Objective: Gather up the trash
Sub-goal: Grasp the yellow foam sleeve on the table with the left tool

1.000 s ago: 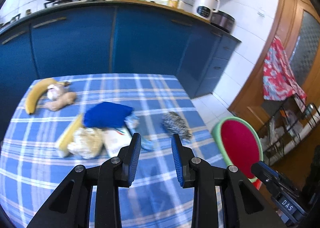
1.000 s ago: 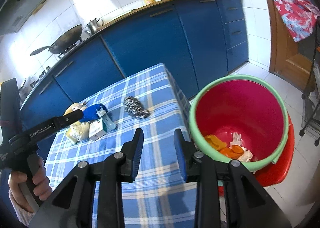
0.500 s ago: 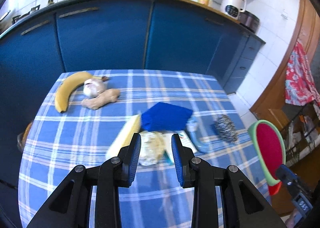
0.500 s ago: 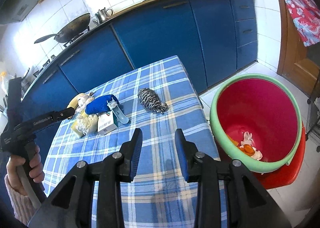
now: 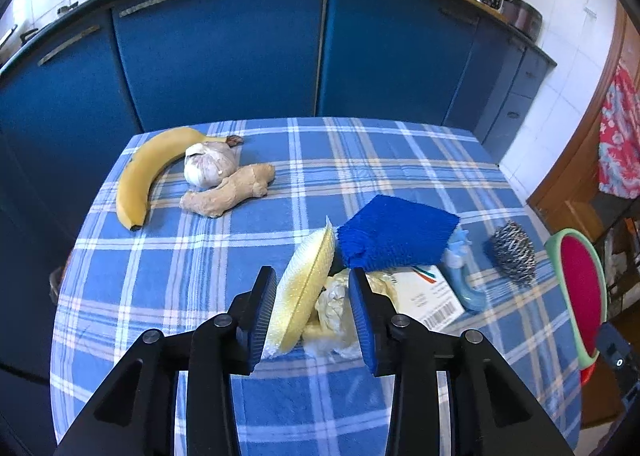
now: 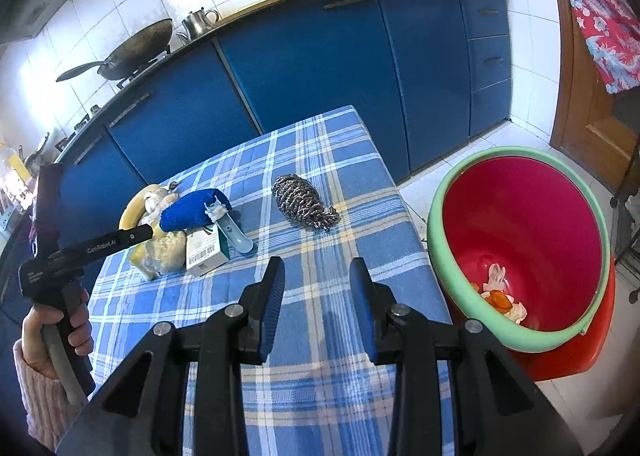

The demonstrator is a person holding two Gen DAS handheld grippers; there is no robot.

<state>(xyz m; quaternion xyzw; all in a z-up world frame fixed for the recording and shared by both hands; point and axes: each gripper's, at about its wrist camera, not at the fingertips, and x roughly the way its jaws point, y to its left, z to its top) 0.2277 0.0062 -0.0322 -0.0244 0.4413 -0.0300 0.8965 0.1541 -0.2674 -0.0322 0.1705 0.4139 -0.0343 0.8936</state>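
My left gripper [image 5: 312,304] is open, its jaws on either side of a yellow sponge [image 5: 304,288] and a crumpled plastic wrapper [image 5: 340,312] on the checked tablecloth [image 5: 280,396]. A blue cloth [image 5: 396,236], a white carton [image 5: 428,296], a blue plastic piece [image 5: 464,280] and a steel scourer [image 5: 512,252] lie just beyond. My right gripper [image 6: 316,288] is open and empty above the table's near right side. The red bin with a green rim [image 6: 520,248] stands on the floor to the right, with scraps in it.
A banana [image 5: 148,172], a garlic bulb [image 5: 208,164] and a ginger root [image 5: 228,192] lie at the table's far left. Blue cabinets [image 5: 240,56] run behind the table. The left gripper also shows in the right wrist view [image 6: 136,234], over the pile.
My left gripper has swung left and come down over the pile, so the sponge and wrapper now sit between its jaws. My right gripper has shifted slightly.
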